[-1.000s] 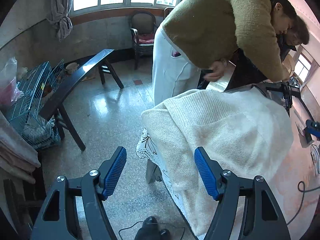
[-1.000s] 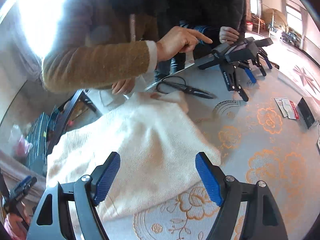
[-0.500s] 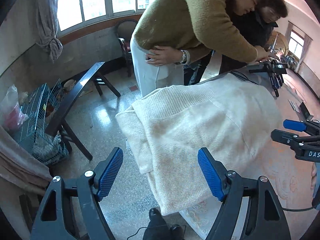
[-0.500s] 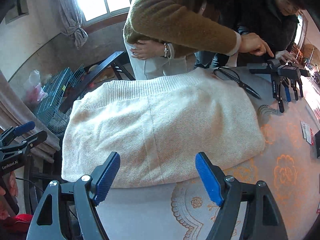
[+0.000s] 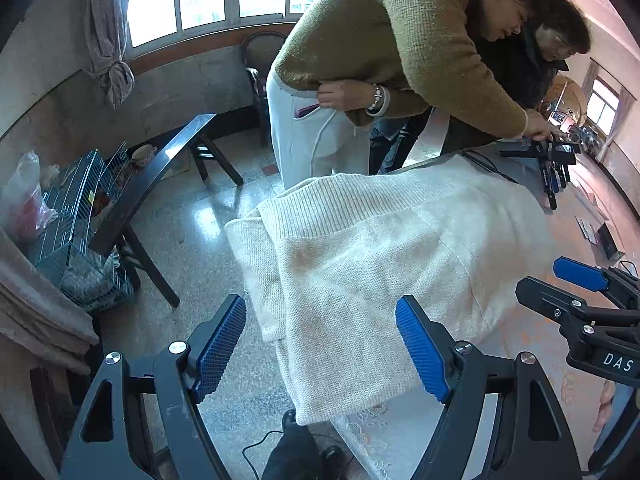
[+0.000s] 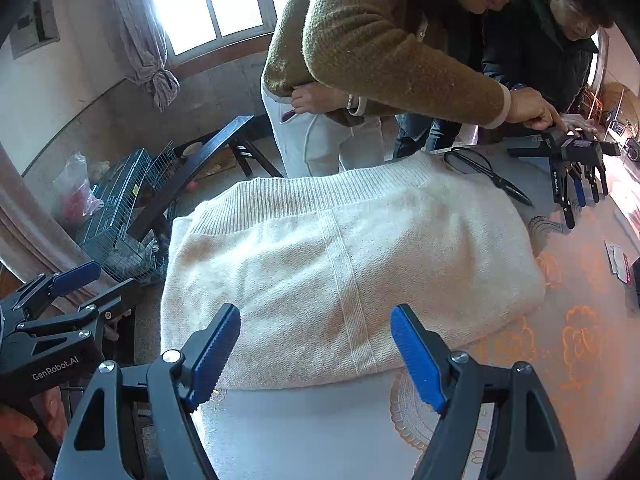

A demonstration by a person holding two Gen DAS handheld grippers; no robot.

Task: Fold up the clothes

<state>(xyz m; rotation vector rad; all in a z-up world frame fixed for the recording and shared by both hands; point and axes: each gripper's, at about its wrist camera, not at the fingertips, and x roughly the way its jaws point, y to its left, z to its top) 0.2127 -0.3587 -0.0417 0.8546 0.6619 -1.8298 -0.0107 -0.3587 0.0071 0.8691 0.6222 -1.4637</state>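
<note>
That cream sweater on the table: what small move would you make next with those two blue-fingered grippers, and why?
Probably lower the left gripper onto the cream sweater edge that hangs off the table and close on it. Both it and the right gripper are open, empty and above the sweater, and that hanging side needs lifting before any fold.

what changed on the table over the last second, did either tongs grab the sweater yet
No grab. Both views pulled back and swung: the right tongs went from close over the cream sweater to seeing its whole width, and the left tongs turned from the table's end toward the table. The woman in the olive sweater tucked one hand to her waist. Both tongs stayed open and empty, and the scissors stayed put.
</note>
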